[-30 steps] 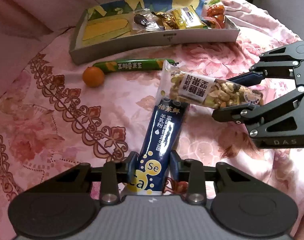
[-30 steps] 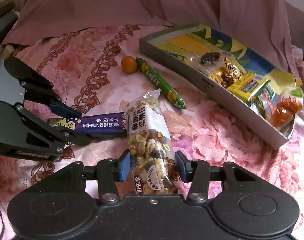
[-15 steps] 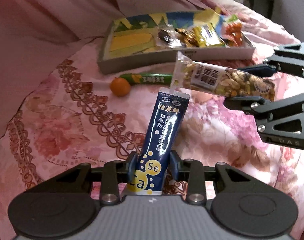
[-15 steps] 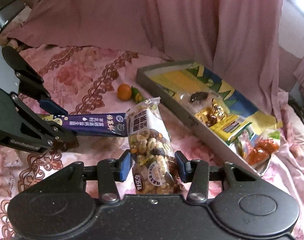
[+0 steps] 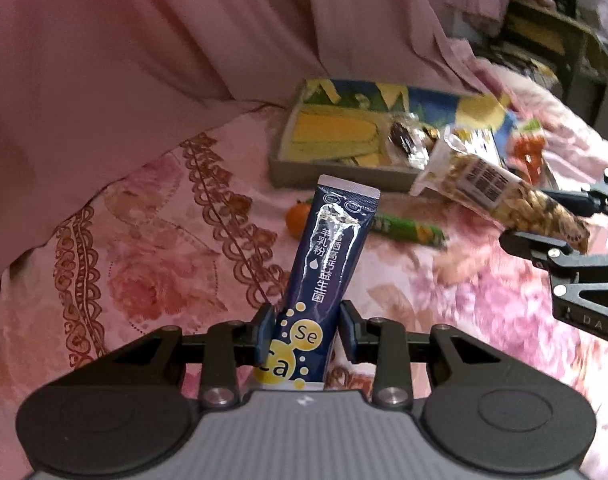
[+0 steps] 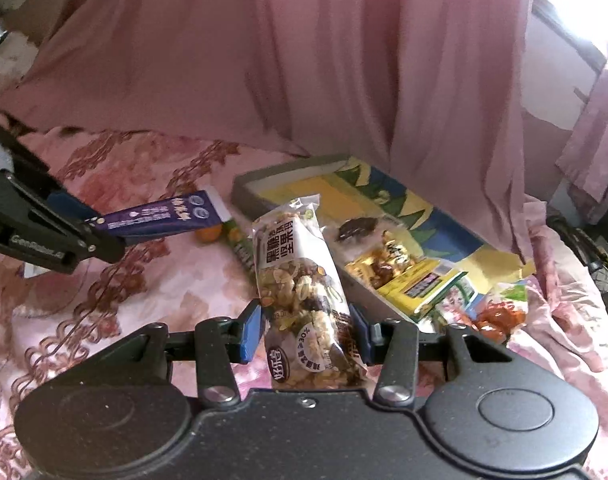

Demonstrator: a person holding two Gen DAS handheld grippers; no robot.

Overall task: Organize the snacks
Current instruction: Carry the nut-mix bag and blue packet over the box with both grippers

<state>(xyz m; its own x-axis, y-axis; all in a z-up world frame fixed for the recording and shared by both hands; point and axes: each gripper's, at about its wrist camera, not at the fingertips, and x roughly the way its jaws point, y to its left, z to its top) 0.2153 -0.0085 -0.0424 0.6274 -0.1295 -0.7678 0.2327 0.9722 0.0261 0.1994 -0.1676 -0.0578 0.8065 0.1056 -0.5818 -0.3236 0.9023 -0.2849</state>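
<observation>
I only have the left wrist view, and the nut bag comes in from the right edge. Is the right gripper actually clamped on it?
Observer: Yes. In the right wrist view the right gripper has both blue pads pressed against the lower half of the nut bag.
Operator: The bag hides the right part of the tray from me. What lies there?
Observer: A yellow-green packet lies next to some gold-wrapped candies, both in the tray.
</observation>
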